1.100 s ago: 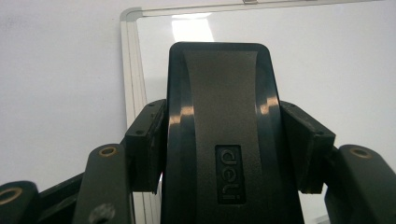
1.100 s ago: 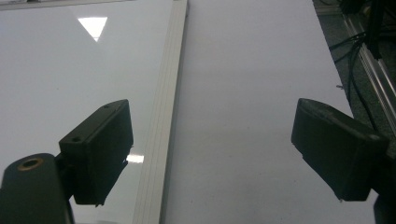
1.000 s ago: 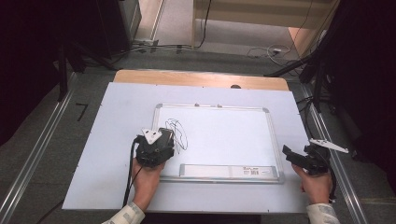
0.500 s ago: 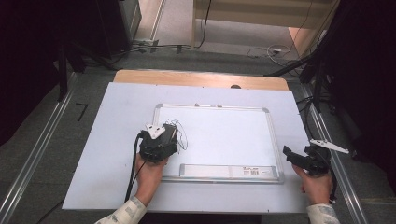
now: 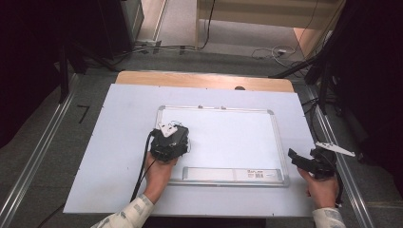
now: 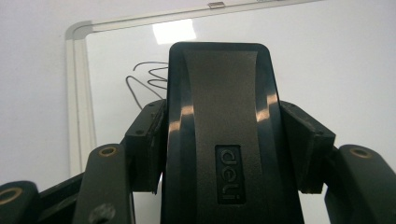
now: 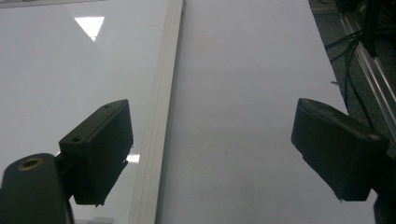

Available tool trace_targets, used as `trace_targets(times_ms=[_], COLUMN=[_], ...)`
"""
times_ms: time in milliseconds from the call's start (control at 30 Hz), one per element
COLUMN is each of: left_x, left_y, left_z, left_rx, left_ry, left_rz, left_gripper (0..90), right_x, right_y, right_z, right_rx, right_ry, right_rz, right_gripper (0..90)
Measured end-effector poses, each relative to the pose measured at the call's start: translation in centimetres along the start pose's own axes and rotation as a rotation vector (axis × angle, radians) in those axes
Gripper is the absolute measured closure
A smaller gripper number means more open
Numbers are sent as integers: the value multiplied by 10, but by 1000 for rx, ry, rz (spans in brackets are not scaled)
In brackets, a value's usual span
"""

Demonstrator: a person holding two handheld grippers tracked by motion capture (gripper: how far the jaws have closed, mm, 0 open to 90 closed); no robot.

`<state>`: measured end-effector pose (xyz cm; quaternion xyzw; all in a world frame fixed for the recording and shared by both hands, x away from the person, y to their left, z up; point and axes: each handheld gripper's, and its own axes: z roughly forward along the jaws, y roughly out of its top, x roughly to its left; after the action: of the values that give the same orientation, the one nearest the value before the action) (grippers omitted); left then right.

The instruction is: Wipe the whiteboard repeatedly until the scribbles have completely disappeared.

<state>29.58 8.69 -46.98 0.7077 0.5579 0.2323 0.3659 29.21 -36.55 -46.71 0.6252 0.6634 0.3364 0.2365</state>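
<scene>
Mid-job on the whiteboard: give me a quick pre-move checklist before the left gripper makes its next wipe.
1. Eraser clamped between the left gripper jaws: ok.
2. Marks left to wipe: black scribble ahead of the eraser, near the whiteboard left frame: not ok yet.
3. Eraser face flat on the board: cannot tell, hidden underneath.
4. Right gripper clear of the wiping path, open over the board's right frame edge: ok.
5. Left gripper's cable trails back off the board: ok.
</scene>
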Motion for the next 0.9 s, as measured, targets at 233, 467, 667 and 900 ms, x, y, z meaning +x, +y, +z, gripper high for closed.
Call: trace_targets(times_ms=[233,467,667,900], left_x=[-8,-13,-17,-17], left_y=[3,6,6,6], left_z=[9,18,26,31], left_rx=[6,20,35,41], left_ry=[-25,-45,-62,-79], left_rz=[29,51,75,89], left_gripper=[404,404,404,404], right_x=[-1,0,-1,-1], right_y=[0,0,-1,-1], right_z=[0,0,0,-1], right_rx=[0,0,1,1], right_ry=[0,-1,-1,-2], right_rz=[-2,-1,0,0], right_gripper=[115,115,114,115])
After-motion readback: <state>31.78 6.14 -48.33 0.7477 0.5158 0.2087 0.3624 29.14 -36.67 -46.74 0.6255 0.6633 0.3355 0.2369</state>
